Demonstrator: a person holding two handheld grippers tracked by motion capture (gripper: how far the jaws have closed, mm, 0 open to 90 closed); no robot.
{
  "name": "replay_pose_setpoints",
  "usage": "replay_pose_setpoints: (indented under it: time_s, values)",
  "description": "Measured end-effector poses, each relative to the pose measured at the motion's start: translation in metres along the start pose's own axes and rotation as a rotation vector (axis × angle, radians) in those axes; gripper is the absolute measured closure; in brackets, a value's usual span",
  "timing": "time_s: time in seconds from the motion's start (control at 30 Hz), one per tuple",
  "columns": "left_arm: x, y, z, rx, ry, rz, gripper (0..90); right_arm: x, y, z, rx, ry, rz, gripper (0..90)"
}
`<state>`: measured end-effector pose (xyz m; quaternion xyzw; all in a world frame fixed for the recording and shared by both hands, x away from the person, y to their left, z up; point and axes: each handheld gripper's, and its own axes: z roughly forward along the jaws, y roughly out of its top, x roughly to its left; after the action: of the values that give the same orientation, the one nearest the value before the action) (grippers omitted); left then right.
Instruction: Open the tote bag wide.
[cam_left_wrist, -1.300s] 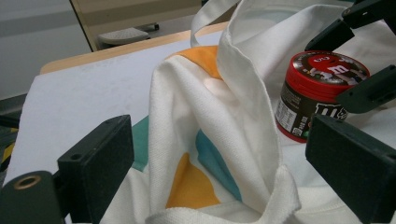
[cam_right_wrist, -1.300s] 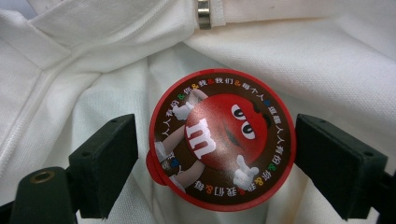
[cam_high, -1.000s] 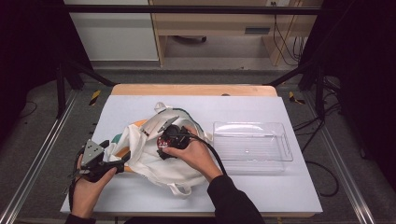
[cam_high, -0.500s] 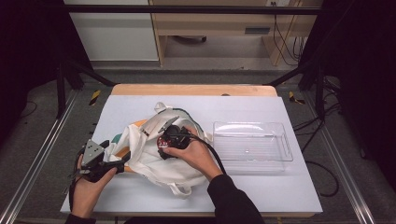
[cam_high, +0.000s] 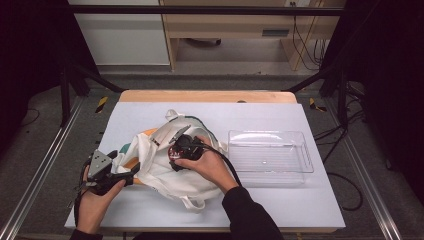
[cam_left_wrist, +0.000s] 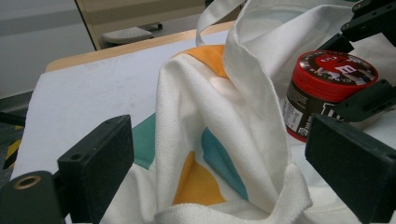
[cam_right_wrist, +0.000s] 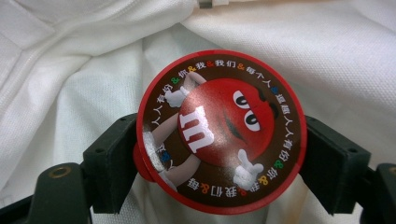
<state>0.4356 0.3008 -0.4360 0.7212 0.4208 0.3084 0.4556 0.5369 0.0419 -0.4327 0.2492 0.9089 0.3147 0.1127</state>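
Little has shifted since a second ago: the right tool (cam_high: 176, 150) sits at the same spot just left of centre in the high view, over the mouth of the white tote bag (cam_high: 165, 170), and the left tool (cam_high: 131, 171) remains at the bag's lower-left edge.

In the right gripper view the right tool is clenched on a round candy jar (cam_right_wrist: 221, 131), its two jaws pressing the sides just under the red lid (the printed red character faces the camera), so the jar hangs upright and cannot roll out. White cloth lies all round it, which suggests the jar is at the bag's opening, though whether it is going in or coming out I cannot say.

The left tool's jaws stand wide apart in the left gripper view, straddling a raised fold of the bag without pinching it; it probably props the opening wide for the jar (cam_left_wrist: 327, 91), seen at the right of that frame.

The clear plastic tray (cam_high: 270, 137) waits empty right of centre on the table (cam_high: 280, 205).
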Motion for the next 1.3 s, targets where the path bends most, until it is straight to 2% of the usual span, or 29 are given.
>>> replay_pose_setpoints:
  time_s: [0.7,0.97,1.3]
  values:
    - [-0.0004,-0.0006,0.0010,0.008,0.002,0.004,8.1,0.0018,0.0005,0.0007,0.006,-0.018,-0.014,25.0]
    - [0.0005,-0.0008,0.0008,0.008,0.004,0.001,8.1,0.0028,0.0028,-0.0001,0.018,-0.020,-0.001,25.6]
    - [0.0027,-0.0006,-0.0005,0.006,0.008,-0.003,8.1,0.0058,0.0084,-0.0083,0.014,-0.060,-0.007,25.8]
